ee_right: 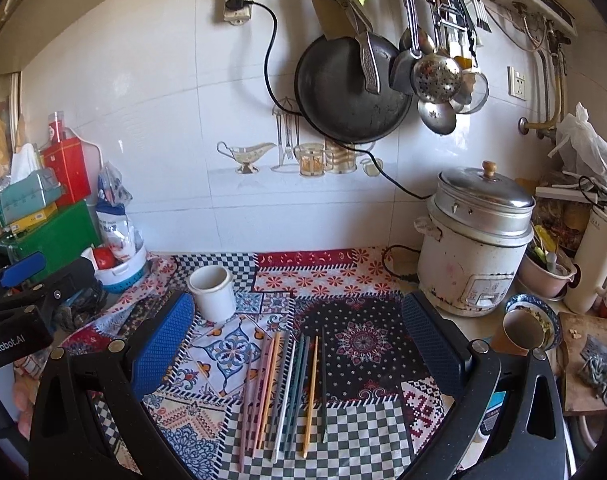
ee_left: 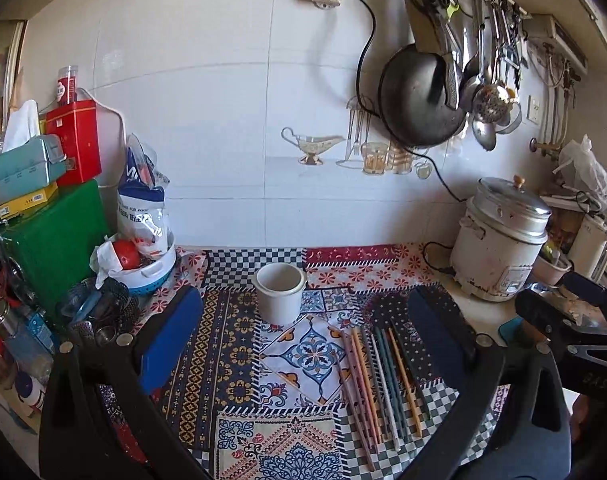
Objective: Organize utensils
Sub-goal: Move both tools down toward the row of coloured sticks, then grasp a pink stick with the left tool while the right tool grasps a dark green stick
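- Both the left gripper and the right gripper are held spread apart, gripping nothing.
- Coloured chopsticks are laid on the patterned cloth, near the white cup.

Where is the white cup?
The white cup stands on the patterned cloth near the wall, behind and left of the chopsticks, in both views.

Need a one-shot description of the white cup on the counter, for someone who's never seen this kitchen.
Start at the patchwork tablecloth under the tiled wall, with the rice cooker at its right end. Left of the centre, just beyond the far tips of the loose chopsticks, stands the white cup. It is the only plain, open, empty container standing on the cloth itself.
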Action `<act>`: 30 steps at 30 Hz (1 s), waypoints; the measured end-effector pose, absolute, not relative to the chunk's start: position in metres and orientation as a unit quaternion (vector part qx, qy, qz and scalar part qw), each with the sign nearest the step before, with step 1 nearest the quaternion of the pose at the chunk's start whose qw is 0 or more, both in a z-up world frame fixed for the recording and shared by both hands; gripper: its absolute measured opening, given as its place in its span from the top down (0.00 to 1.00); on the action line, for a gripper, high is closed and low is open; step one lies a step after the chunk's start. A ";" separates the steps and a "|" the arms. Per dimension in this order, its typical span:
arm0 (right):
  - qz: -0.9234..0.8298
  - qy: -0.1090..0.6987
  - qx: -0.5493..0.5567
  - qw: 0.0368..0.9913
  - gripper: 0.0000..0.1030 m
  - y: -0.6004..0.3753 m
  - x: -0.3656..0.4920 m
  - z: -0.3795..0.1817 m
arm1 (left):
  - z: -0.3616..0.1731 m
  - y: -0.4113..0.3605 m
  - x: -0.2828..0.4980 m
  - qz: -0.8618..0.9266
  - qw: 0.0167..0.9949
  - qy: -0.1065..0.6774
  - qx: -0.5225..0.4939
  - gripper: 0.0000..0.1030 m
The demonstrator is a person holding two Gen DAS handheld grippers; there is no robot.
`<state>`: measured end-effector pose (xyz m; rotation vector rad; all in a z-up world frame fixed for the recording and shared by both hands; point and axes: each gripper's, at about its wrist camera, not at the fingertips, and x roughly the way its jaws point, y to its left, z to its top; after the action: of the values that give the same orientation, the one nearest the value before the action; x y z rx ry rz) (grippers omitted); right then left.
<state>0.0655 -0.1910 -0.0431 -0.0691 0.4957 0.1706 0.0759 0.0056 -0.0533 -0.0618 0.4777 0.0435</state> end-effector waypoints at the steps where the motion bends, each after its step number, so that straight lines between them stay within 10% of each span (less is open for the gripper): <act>1: 0.079 0.257 -0.040 0.962 0.00 -0.192 0.070 -0.048 | -0.060 0.005 0.082 0.025 0.969 0.245 -0.025 0.00; 14: 0.015 0.410 -0.031 0.912 0.02 -0.234 0.137 -0.144 | -0.174 -0.001 0.168 0.013 0.909 0.415 -0.030 0.00; 18: 0.022 0.452 -0.029 0.891 0.03 -0.249 0.163 -0.180 | -0.209 -0.009 0.192 0.007 0.885 0.466 -0.022 0.15; 30: 0.105 0.562 0.001 0.820 0.50 -0.255 0.225 -0.254 | -0.263 -0.026 0.233 -0.005 0.836 0.549 -0.025 0.27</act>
<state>0.2246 -0.2555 -0.2539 0.0029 1.1965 0.2243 0.2331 -0.0262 -0.2631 -0.0525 1.1622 -0.0110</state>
